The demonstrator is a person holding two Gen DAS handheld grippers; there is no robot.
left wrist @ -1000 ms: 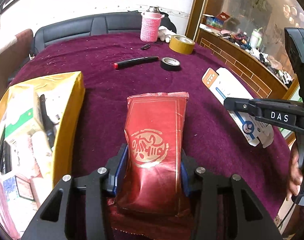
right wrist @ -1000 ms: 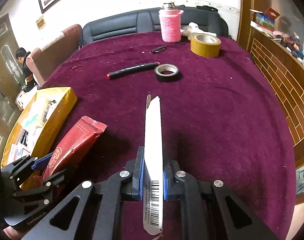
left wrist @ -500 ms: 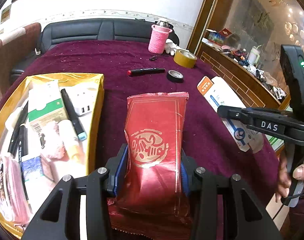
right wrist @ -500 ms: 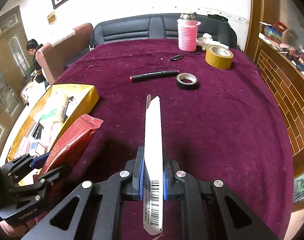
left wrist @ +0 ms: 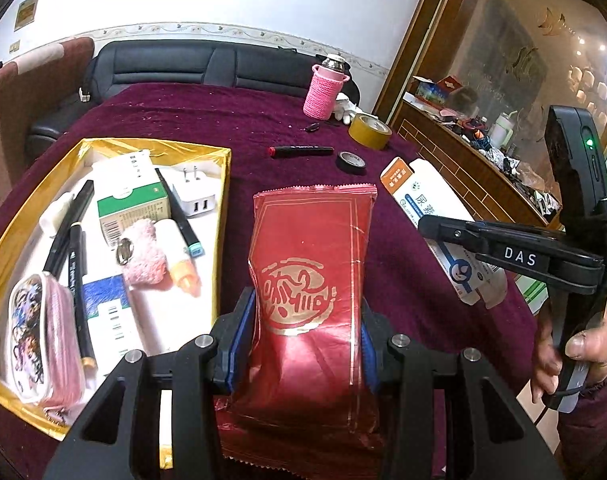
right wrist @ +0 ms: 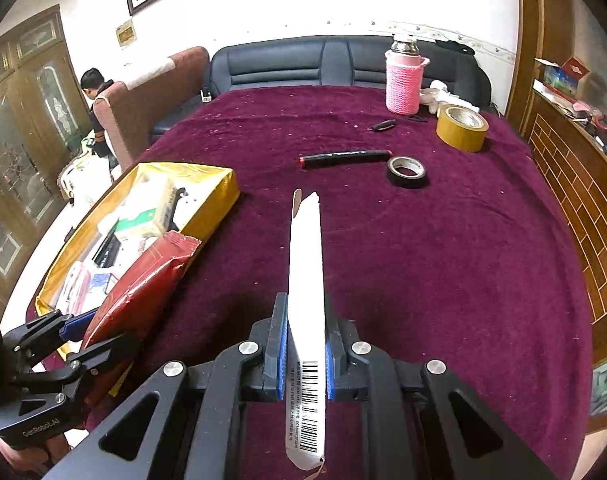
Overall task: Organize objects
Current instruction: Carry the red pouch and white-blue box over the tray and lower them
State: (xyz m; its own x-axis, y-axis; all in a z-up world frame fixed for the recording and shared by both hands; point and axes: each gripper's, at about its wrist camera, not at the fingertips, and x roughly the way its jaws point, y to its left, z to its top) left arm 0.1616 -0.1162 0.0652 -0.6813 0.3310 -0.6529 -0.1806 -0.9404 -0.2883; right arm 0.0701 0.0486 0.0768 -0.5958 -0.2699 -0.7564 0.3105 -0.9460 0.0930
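Your left fingers [left wrist: 239,332] pinch a red foil packet [left wrist: 311,280] held just right of the gold tray [left wrist: 223,184] of stationery on the maroon desk [left wrist: 243,120]. From the right wrist, your fingers [right wrist: 277,352] clamp a white carton [right wrist: 306,280] edge-on above the desk, with the black marker [right wrist: 343,158] and black tape roll [right wrist: 407,171] beyond.
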